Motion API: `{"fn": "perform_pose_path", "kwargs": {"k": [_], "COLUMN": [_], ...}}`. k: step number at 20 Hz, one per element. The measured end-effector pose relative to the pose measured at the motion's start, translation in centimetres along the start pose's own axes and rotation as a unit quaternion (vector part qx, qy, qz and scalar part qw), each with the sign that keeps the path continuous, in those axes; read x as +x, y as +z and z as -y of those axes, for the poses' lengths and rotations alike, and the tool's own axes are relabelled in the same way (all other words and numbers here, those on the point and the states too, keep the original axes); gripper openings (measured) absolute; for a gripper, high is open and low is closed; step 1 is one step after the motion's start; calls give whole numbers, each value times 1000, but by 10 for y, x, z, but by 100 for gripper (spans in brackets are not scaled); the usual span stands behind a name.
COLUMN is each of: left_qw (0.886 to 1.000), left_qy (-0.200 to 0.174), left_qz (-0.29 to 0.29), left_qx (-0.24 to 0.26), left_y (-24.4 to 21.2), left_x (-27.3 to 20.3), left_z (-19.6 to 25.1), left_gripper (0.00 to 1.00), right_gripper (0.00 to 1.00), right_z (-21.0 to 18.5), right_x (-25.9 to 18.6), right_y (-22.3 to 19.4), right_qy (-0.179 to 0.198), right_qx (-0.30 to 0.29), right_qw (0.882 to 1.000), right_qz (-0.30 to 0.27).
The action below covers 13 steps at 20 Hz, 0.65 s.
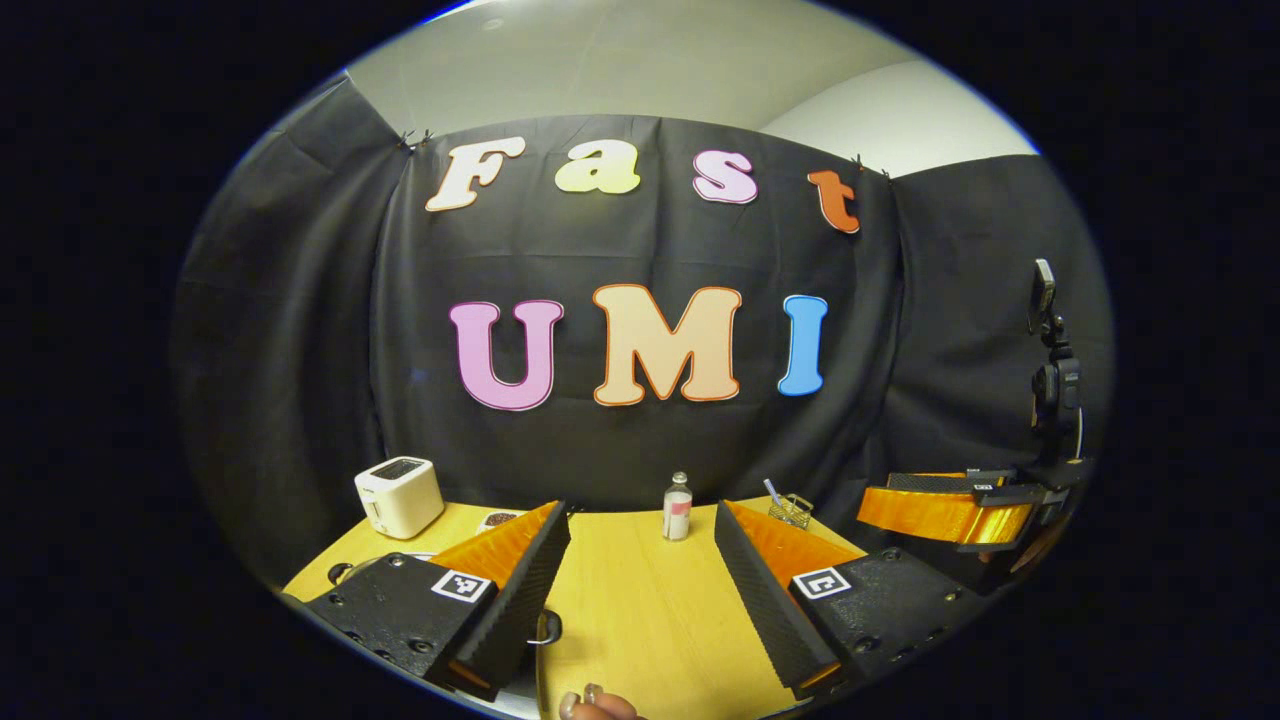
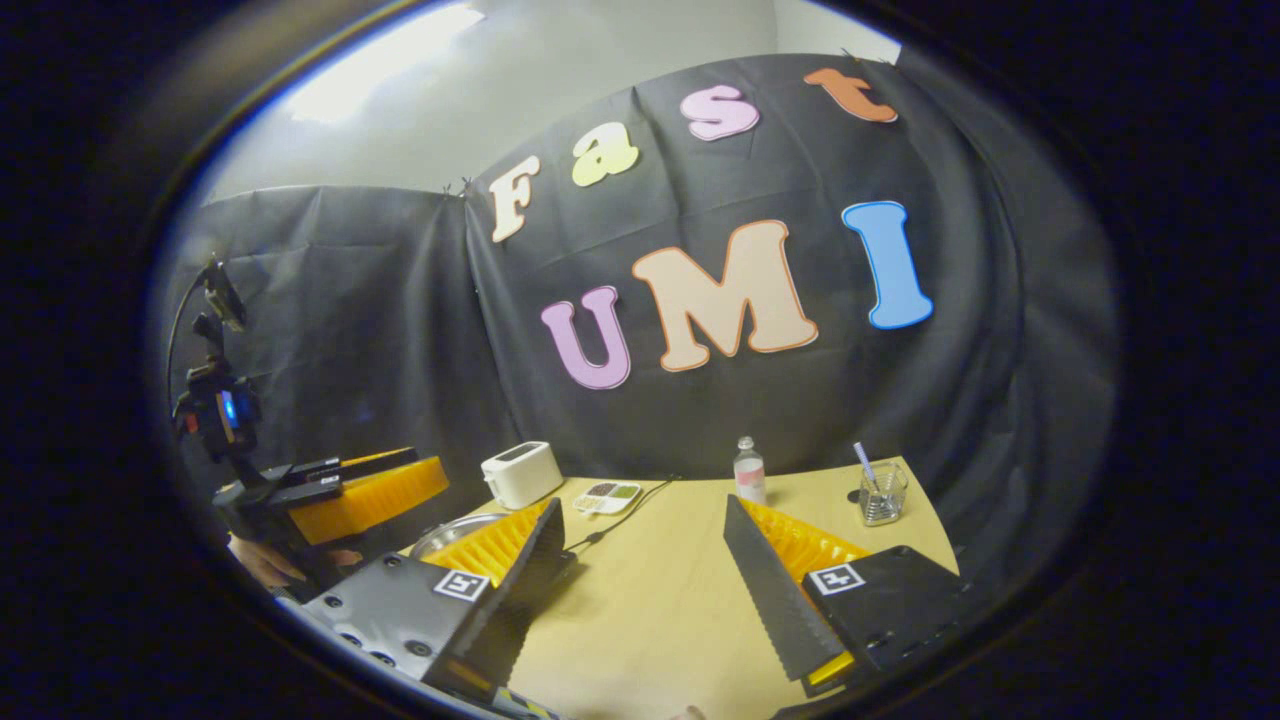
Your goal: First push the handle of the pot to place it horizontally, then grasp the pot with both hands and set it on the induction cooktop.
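Left tongs (image 1: 640,590) and right tongs (image 2: 640,580) are hanging released above the pale wooden bench (image 2: 650,610). The round metal pot's (image 2: 455,535) rim is peeking out at nine o'clock of the right tongs; farther off at twelve, a clear plastic bottle (image 2: 748,470) is standing.

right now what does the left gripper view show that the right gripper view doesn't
Left gripper view: the right gripper off to the right, and a person's fingertips at the bottom edge.
Right gripper view: the left gripper with the hand holding it, a curved silver rim, probably the pot, and a black cable.
Both: the white toaster, the small bottle, the glass with a straw and the wooden table.
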<state>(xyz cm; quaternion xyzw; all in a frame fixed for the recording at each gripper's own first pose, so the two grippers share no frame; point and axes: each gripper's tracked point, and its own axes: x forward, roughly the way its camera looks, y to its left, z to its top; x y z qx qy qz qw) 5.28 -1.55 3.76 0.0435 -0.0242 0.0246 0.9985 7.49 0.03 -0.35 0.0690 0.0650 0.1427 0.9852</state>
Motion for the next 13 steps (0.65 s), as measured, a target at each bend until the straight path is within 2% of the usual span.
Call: {"fn": "perform_pose_path", "kwargs": {"k": [1,2,5,6,7,8,13], "left_qw": [1000,1000,1000,1000,1000,1000,999], "left_qy": [-1,-1,-2,-2,-6,-10,-28], "left_qz": [-4,-4,-9,-10,-13,-14,-25], "left_qx": [-3,-4,-4,-7,-11,-16,-29], "left_y": [-3,-2,-2,-2,-4,-6,-10], "left_x": [-2,-4,-5,-5,-4,-4,-4], "left_z": [4,5,3,2,3,4,2], "left_gripper": [94,94,95,95,94,94,96], "right_gripper": [92,99,99,93,99,93,93], "right_z": [0,0,0,-3,-4,-3,-8], "right_x": [-2,-4,-6,-6,-7,-7,-7], "right_y": [1,3,3,2,1,1,3], "right_qy": [1,2,-2,1,-1,-6,-19], "right_qx": [3,4,5,6,5,2,5], "right_qw": [1000,1000,1000,1000,1000,1000,1000], "right_qz": [-1,0,1,-1,-3,-2,5]}}
